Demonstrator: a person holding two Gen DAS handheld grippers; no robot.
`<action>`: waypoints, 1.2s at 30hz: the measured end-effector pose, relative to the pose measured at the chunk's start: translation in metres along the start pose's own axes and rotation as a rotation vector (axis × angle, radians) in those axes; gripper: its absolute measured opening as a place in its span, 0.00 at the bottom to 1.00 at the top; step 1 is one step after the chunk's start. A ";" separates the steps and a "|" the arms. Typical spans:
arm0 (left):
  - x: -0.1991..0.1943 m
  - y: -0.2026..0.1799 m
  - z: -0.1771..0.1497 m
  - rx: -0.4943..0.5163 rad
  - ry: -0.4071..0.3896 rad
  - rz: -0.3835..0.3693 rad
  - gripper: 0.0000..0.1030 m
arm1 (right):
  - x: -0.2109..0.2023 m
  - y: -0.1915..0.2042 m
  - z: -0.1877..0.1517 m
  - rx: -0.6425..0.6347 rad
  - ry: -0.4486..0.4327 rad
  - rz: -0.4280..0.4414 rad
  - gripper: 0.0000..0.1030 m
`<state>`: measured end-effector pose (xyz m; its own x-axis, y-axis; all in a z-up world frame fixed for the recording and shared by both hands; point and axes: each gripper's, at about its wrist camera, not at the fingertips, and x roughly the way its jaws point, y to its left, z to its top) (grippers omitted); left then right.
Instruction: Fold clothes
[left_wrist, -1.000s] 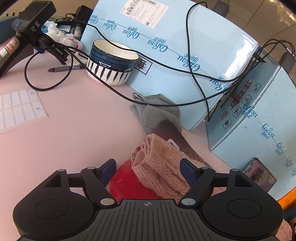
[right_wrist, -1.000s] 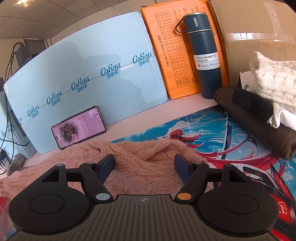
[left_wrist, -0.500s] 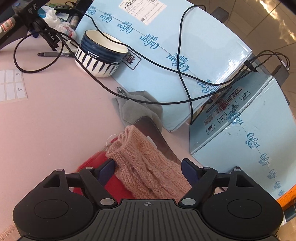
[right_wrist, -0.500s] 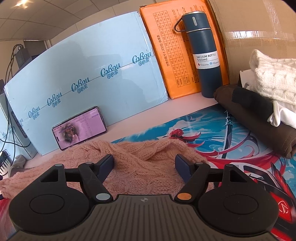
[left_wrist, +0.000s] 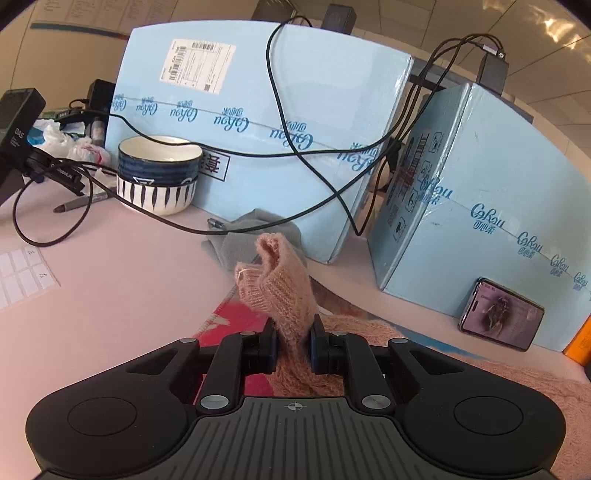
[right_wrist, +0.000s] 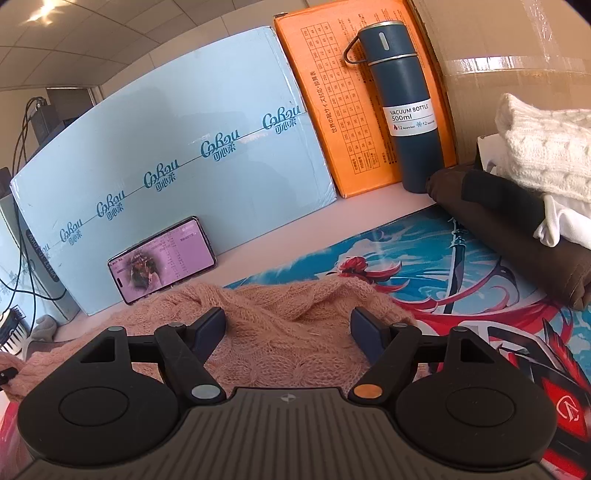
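A pink knit sweater (right_wrist: 280, 332) lies rumpled on a printed desk mat (right_wrist: 424, 258). My left gripper (left_wrist: 293, 341) is shut on the sweater's sleeve (left_wrist: 280, 291), and the ribbed cuff stands up above the fingers. The rest of the sweater spreads to the right in the left wrist view (left_wrist: 517, 391). My right gripper (right_wrist: 288, 326) is open, with its fingers on either side of a fold of the sweater's body and not pinching it.
Light blue boxes (left_wrist: 280, 122) stand behind, draped with black cables (left_wrist: 332, 184). A striped bowl (left_wrist: 159, 177), a pen and a grey cloth (left_wrist: 258, 236) lie at left. A phone (right_wrist: 162, 258), a blue bottle (right_wrist: 406, 110) and a pile of folded clothes (right_wrist: 517, 206) show in the right wrist view.
My left gripper has closed on the pink sleeve and lifted it, and its view has tilted up. My right gripper has stayed open and nearly still over the sweater.
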<state>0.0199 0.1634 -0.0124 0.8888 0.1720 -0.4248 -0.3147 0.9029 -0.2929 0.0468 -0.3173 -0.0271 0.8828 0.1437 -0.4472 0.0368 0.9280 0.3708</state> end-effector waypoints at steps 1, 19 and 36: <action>-0.012 0.003 -0.003 -0.002 -0.019 0.001 0.14 | 0.000 0.000 0.000 0.001 -0.002 0.003 0.71; -0.070 -0.073 -0.026 0.366 -0.170 0.046 0.18 | 0.002 0.018 -0.011 -0.110 0.034 0.028 0.74; -0.037 -0.070 -0.039 -0.100 0.141 -0.461 0.92 | 0.004 0.018 -0.011 -0.112 0.049 0.041 0.74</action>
<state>-0.0035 0.0783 -0.0091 0.8916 -0.2978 -0.3411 0.0642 0.8288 -0.5558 0.0457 -0.2963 -0.0312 0.8583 0.1967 -0.4740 -0.0542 0.9532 0.2973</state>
